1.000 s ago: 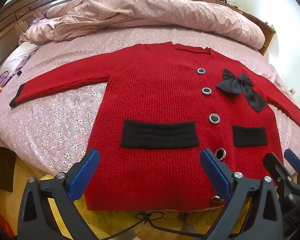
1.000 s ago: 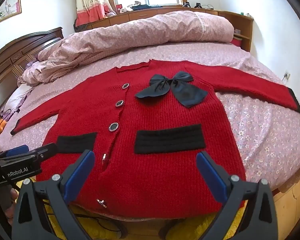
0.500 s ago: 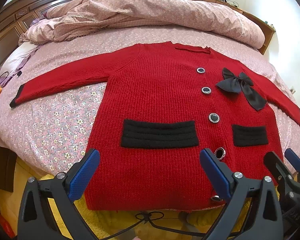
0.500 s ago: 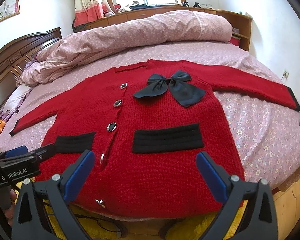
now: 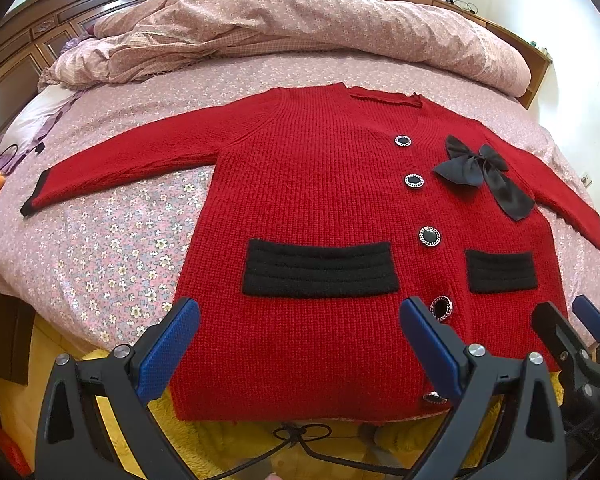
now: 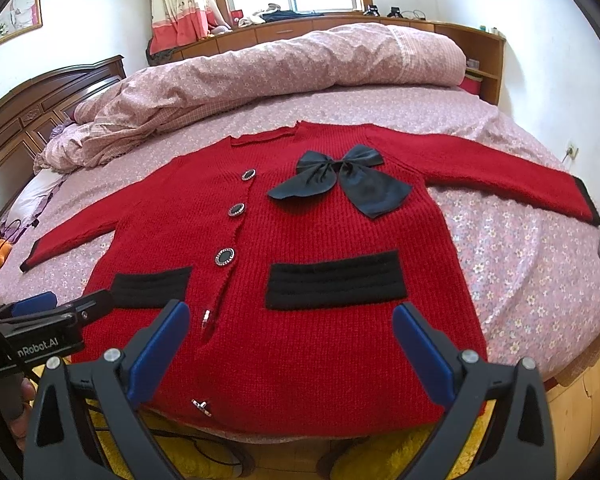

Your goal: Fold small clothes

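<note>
I see the red cardigan [image 5: 320, 208] spread flat across the middle of the frame on the bed [image 5: 100, 248]; my left gripper [image 5: 300, 344] and right gripper [image 6: 290, 344] both gape wide over its hem, holding nothing.

The right gripper [image 6: 290, 350] eases a touch closer to the cardigan [image 6: 300, 280] at the near edge of the bed [image 6: 540, 280], so the bow [image 6: 340, 178] sits slightly lower in its view than a second ago.
</note>
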`<state>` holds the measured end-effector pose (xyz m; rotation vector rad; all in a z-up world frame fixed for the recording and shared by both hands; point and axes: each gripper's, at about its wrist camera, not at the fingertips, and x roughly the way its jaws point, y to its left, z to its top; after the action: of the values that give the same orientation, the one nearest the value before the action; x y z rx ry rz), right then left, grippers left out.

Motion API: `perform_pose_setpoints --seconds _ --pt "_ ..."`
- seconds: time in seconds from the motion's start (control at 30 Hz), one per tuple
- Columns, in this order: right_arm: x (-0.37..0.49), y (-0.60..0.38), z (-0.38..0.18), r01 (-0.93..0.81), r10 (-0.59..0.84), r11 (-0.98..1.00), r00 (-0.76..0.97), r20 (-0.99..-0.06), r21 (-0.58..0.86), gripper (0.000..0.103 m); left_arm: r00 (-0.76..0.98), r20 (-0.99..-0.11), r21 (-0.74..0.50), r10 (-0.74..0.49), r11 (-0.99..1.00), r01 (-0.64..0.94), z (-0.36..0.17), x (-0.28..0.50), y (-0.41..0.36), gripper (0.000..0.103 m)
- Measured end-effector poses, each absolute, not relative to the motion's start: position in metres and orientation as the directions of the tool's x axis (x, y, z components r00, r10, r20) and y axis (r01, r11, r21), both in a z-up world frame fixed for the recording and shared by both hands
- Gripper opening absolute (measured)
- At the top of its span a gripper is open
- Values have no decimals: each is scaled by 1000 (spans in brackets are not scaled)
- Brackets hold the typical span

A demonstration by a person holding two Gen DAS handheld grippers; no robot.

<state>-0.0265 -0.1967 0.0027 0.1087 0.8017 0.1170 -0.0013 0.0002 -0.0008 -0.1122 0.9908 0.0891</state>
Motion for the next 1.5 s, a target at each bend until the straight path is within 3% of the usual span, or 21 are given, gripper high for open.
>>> perform_pose_setpoints --seconds 0.87,1.5 --pt "-8 -223 8 -32 155 982 694 -703 185 103 524 -851 -29 45 991 -132 -4 21 -9 97" --pt "32 -330 13 168 34 961 715 -699 218 103 531 -847 -1 31 998 -61 11 71 -42 97"
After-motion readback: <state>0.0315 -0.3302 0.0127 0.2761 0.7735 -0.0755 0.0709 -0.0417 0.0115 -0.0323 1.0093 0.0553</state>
